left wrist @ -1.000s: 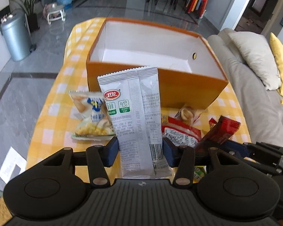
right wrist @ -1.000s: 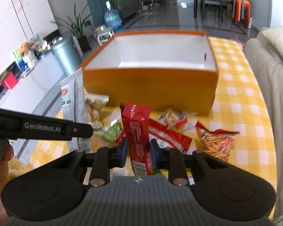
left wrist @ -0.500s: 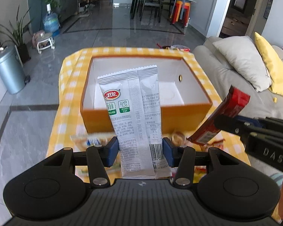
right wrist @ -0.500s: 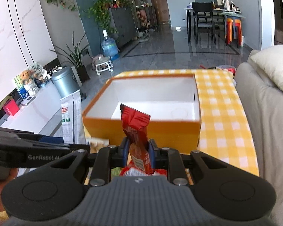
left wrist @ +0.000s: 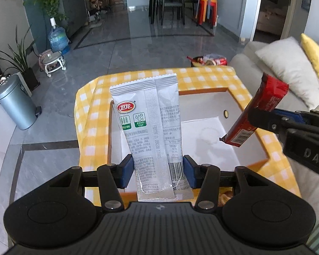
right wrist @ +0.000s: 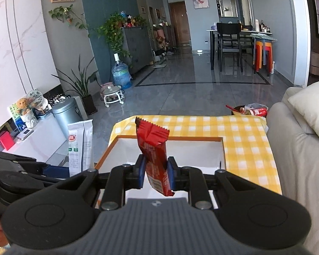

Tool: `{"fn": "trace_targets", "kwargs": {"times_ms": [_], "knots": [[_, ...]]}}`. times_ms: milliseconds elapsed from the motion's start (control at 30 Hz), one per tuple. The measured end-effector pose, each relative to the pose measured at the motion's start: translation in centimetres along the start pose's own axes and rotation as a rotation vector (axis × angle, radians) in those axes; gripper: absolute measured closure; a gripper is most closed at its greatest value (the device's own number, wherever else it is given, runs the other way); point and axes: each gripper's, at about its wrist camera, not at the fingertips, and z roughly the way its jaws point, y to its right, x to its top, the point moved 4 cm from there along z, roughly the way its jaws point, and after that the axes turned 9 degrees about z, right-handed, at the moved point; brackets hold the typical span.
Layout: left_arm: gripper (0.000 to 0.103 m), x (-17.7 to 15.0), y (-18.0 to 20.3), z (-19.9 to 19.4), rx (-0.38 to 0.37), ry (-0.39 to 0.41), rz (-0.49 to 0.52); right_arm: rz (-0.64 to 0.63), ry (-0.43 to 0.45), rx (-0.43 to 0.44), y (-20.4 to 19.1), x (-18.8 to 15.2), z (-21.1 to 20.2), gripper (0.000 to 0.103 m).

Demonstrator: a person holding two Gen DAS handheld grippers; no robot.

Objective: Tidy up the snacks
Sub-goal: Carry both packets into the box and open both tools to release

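Note:
My left gripper (left wrist: 157,174) is shut on a tall silver snack packet (left wrist: 148,131) with a red logo, held upright above the near edge of the orange box (left wrist: 234,91) with a white inside. My right gripper (right wrist: 155,174) is shut on a red snack bar (right wrist: 154,148), held above the same box (right wrist: 222,146). The red bar (left wrist: 257,114) and right gripper also show at the right of the left wrist view. The silver packet (right wrist: 79,146) shows at the left of the right wrist view. The other snacks are mostly hidden below the grippers.
The box stands on a yellow checked tablecloth (left wrist: 89,114). A grey sofa with cushions (right wrist: 297,148) runs along the right. A bowl and red can (right wrist: 248,110) sit beyond the table's far edge. A metal bin (left wrist: 14,102) stands on the floor at left.
Both grippers have risen and moved forward with their snacks, from the snack pile in front of the box to above its open top.

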Motion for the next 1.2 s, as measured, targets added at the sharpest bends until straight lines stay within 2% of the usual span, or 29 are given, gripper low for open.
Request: {"fn": "trace_targets", "kwargs": {"times_ms": [167,367,500,667,900,1033,1200], "knots": [[0.047,0.6,-0.6,3.6,-0.036,-0.085,-0.004,0.004,-0.085,-0.039,0.8,-0.6,5.1,0.085],[0.047,0.4,-0.6,7.4,-0.063,-0.179,0.031,0.055,-0.245,-0.064,2.4,-2.0,10.9,0.085],[0.047,0.0,-0.6,9.2,-0.101,-0.237,0.025,0.079,-0.339,-0.063,3.3,-3.0,13.4,0.085],[0.047,-0.5,-0.4,11.1,-0.102,-0.302,0.046,0.126,-0.436,-0.059,3.8,-4.1,15.9,0.085],[0.046,-1.4,-0.4,13.1,-0.073,-0.391,0.064,0.186,-0.522,-0.05,3.7,-5.3,18.0,0.085],[0.045,-1.8,0.0,13.4,-0.07,-0.401,0.073,0.178,-0.528,-0.07,3.7,-5.5,18.6,0.085],[0.043,-1.6,-0.2,13.4,-0.059,-0.376,0.07,0.152,-0.513,-0.086,3.1,-5.5,18.5,0.078]]}}
